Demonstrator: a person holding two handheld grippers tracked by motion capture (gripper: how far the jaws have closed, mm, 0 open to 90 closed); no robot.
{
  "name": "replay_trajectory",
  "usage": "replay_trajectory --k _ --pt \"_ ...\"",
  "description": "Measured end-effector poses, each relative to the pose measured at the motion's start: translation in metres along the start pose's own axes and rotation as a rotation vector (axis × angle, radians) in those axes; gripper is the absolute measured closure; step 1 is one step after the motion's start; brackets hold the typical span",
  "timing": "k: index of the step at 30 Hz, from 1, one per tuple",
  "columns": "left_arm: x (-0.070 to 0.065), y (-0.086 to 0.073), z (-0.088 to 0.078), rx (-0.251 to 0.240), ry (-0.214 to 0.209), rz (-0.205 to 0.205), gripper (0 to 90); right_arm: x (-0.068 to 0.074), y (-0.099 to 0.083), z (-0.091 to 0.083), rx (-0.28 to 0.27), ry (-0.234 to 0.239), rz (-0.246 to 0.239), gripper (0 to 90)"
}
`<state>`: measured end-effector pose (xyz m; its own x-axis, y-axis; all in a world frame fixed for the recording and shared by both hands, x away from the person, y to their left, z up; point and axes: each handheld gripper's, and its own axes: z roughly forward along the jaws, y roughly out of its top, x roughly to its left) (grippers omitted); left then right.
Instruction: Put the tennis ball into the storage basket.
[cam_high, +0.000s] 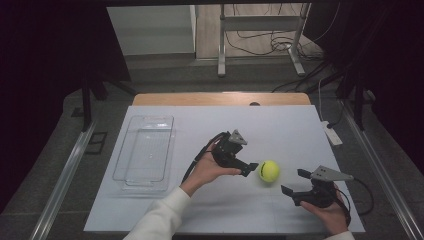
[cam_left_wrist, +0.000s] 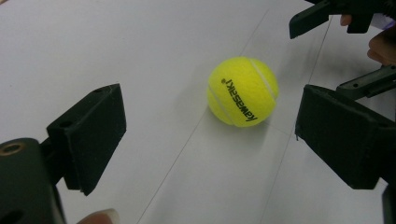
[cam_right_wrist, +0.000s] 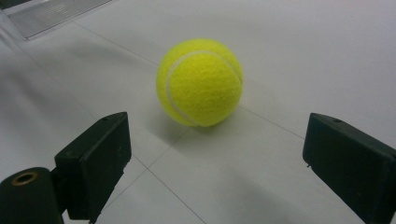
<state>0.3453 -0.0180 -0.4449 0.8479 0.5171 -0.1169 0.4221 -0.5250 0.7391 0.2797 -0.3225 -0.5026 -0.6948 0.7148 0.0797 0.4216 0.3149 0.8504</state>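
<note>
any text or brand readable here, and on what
"kawasaki" in black letters, with a small mark after it too small to read: on the tennis ball, seen in the left gripper view.
No other text shows on the tray, the table or the grippers.

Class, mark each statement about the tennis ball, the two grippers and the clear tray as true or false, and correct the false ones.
1. The tennis ball lies on the table between both grippers. True.
2. The left gripper is shut on the ball. False: its jaws stand open, apart from it.
3. The ball sits inside the clear tray. False: the tray stands apart from it, empty.
4. The right gripper is open. True.
</note>
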Motion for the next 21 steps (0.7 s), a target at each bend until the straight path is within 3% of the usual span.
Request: replay_trajectory --k 21 --pt "-0.003 0.005 0.020 0.029 -0.040 0.001 9.1 0.000 0.000 0.001 0.008 0.002 0.000 8.2"
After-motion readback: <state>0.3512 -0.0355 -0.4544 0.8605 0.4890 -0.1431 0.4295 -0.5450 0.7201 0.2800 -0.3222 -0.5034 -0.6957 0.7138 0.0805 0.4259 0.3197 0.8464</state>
